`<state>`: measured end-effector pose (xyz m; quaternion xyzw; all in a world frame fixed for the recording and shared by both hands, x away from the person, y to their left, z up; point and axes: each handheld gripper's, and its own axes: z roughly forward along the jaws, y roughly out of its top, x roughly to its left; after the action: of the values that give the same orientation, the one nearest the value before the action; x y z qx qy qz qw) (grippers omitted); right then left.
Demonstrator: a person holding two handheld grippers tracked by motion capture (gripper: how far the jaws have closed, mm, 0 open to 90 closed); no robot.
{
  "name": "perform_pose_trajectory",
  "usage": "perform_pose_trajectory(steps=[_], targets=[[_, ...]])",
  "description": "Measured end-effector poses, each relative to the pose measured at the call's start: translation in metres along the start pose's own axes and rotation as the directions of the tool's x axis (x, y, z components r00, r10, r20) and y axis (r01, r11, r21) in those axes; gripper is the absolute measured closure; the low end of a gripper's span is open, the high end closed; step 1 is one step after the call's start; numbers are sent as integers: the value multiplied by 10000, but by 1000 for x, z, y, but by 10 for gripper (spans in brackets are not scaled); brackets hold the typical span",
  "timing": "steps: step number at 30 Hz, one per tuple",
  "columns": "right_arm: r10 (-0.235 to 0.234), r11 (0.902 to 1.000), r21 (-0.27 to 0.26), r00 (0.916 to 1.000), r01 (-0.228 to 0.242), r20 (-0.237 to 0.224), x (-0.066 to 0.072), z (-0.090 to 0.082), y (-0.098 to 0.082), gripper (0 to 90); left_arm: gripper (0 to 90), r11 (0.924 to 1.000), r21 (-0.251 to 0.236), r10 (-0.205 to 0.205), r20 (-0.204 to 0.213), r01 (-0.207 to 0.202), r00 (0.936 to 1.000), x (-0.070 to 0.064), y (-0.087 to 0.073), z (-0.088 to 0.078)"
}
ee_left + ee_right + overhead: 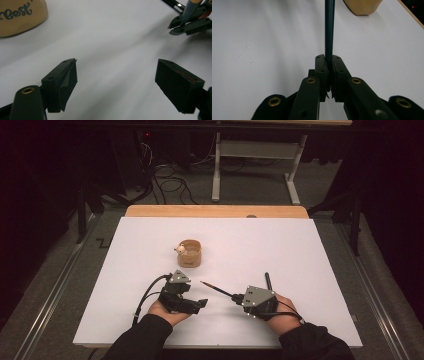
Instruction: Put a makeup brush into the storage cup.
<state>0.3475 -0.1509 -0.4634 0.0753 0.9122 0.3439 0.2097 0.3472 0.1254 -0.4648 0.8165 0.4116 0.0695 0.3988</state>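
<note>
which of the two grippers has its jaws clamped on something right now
The right gripper: its jaws are shut on a dark brush. The left gripper stands open with bare white table between its jaws.

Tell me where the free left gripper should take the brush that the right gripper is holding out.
Grip the brush on the bare shaft between its tip and the right gripper, which is shut on its far end. The left gripper stands open on the white table beside it; come from that side, jaws across the slim, slanted shaft, probably nearer the held end than the tip.
</note>
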Motion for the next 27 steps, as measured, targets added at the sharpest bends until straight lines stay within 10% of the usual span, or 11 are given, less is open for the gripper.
perform_pose_trajectory(steps=[12,27], targets=[[201,9998,35,9998,-201,-42,1,2,-1,867,194,9881,-1515,-260,25,261,9997,9,-18,-15],[630,9978,-206,9980,-629,76,1,1,-1,867,195,9850,-1716,-177,12,177,9998,7,-25,-7]])
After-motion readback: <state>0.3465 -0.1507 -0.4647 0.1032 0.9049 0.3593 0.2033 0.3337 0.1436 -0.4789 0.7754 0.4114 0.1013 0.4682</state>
